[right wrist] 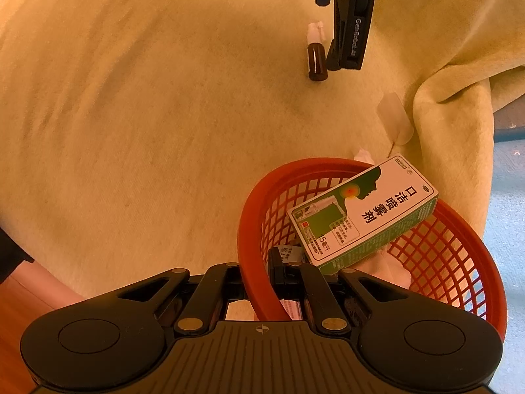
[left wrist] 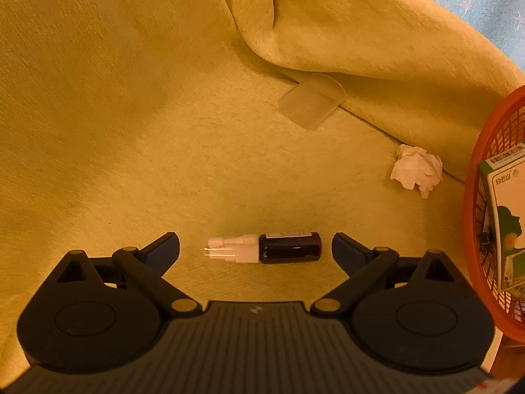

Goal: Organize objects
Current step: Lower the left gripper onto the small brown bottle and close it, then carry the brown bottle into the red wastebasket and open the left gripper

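Note:
A small brown spray bottle [left wrist: 288, 248] with a white nozzle lies on its side on the yellow cloth, squarely between the fingers of my left gripper [left wrist: 256, 249], which is open and not touching it. The right wrist view shows the same bottle [right wrist: 317, 62] beside the left gripper [right wrist: 327, 29]. My right gripper [right wrist: 262, 272] is shut on the near rim of a red mesh basket [right wrist: 249, 216]. A green-and-white medicine box [right wrist: 364, 213] leans inside the basket; it also shows at the right edge as the box [left wrist: 505, 216] in the basket [left wrist: 472, 180].
A clear plastic cap [left wrist: 311, 100] lies against a raised fold of the yellow cloth [left wrist: 361, 32]. A crumpled white tissue [left wrist: 416, 170] sits between the cap and the basket. Blue floor [right wrist: 505, 197] lies beyond the cloth's right edge.

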Available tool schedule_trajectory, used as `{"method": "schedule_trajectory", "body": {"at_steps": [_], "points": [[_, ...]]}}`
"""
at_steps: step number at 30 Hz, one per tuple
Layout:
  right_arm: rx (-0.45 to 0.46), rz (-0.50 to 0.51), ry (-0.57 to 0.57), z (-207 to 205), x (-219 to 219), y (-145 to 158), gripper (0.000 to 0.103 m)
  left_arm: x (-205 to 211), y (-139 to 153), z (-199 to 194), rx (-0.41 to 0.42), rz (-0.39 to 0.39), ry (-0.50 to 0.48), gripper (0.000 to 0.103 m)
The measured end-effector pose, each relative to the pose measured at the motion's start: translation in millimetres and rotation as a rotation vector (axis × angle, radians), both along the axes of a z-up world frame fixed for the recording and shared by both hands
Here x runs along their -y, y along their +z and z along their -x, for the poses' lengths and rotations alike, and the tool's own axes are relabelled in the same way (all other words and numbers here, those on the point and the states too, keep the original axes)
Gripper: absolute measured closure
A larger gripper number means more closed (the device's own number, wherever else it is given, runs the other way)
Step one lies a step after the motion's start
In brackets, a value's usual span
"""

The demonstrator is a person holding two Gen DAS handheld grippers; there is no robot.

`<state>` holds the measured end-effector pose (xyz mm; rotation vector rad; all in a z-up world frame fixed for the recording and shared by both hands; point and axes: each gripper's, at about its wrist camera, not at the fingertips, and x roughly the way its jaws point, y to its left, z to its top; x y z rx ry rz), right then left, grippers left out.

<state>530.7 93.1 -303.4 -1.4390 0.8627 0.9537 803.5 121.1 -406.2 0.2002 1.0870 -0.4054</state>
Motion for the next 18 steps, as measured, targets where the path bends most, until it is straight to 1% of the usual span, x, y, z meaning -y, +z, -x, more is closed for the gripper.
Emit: {"method": "schedule_trajectory", "body": {"at_steps": [5, 9, 12, 13, 15, 18], "points": [[-0.001, -0.002, -0.003, 1, 0, 0, 0.101, 7, -8, -3, 0.003, -0.021, 0.003, 0.006], [-0.002, -0.005, -0.004, 2, -1, 0, 0.101, 12, -17, -3, 0.009, -0.067, 0.001, 0.007], [-0.002, -0.006, -0.006, 3, -1, 0, 0.101, 10, -21, -4, -0.003, -0.054, 0.012, 0.007], [-0.002, -0.007, -0.007, 2, -1, 0, 0.101, 10, -21, -4, -0.006, -0.047, 0.011, 0.008], [-0.001, -0.006, -0.007, 2, -1, -1, 0.101, 9, -22, -5, -0.018, -0.035, 0.002, 0.016], [0.001, -0.005, -0.003, 4, 0, -1, 0.101, 9, -21, -3, -0.023, -0.039, -0.012, 0.017]]}}
